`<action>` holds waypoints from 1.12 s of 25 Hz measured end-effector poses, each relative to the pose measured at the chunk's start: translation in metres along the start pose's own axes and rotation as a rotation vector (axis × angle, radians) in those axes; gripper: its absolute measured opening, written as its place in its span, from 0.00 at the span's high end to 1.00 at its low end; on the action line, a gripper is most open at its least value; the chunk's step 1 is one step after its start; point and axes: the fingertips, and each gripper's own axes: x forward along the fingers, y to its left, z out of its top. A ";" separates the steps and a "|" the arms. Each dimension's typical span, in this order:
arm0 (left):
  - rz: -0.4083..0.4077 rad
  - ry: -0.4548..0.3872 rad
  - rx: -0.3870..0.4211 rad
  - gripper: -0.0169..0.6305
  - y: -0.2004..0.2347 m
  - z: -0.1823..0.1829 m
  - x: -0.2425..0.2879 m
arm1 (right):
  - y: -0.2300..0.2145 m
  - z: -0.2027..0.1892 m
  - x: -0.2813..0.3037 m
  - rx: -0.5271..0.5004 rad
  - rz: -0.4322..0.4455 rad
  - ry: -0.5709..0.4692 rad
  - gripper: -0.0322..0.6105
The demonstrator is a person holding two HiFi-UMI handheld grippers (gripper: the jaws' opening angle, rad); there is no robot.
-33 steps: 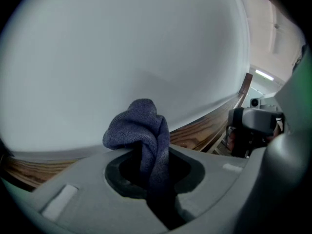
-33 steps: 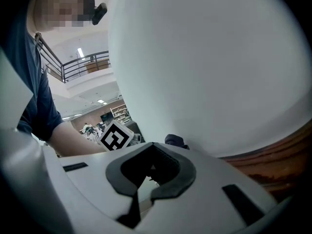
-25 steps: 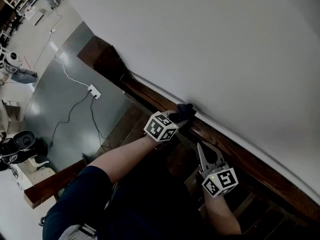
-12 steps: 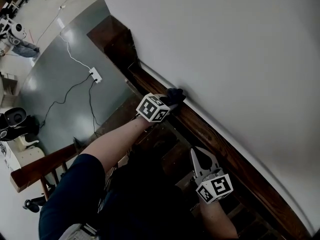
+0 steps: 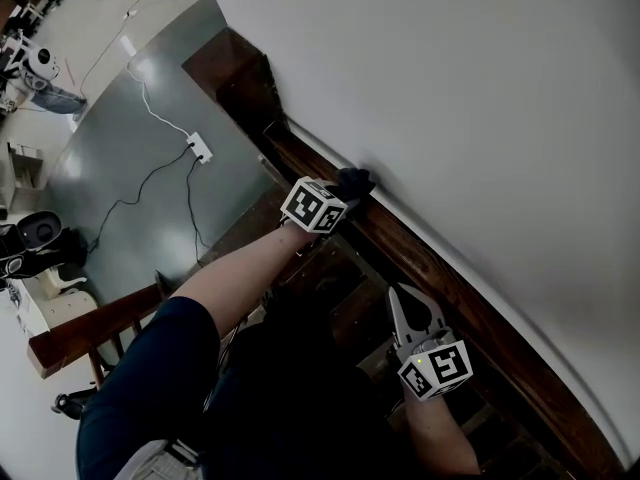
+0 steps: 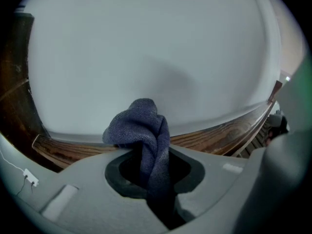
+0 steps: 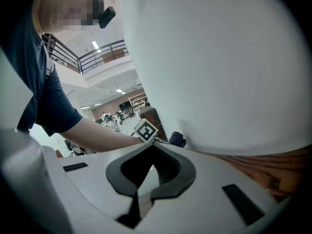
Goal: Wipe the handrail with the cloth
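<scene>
Cloth [image 6: 141, 130], a dark blue towelling wad, is pinched in the closed left gripper [image 5: 343, 192]. It bunches up past the tips and rests on the handrail [image 5: 450, 293]. That rail is brown grained wood, and its long axis follows the white wall [image 5: 480, 118] from far left to near right. The left arm [image 5: 240, 283] reaches out nearly straight. The right gripper [image 5: 405, 308], pressed together and empty, hovers beside the rail, nearer.

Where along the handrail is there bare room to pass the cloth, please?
Two stretches of the handrail are bare: one between the cloth and the dark post, one from the cloth down past the right tongs, bordered by the white wall. It is crowded only where the left tongs hold the cloth.
</scene>
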 end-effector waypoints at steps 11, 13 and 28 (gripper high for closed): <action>-0.175 0.037 0.077 0.85 -0.150 0.001 0.004 | 0.012 0.016 -0.065 -0.002 -0.145 -0.063 0.94; -0.195 0.054 0.119 0.85 -0.178 0.001 0.002 | 0.020 0.021 -0.077 -0.009 -0.167 -0.079 0.94; -0.312 -0.222 0.211 0.85 -0.263 0.026 -0.227 | 0.116 0.070 -0.098 -0.093 -0.155 -0.201 0.94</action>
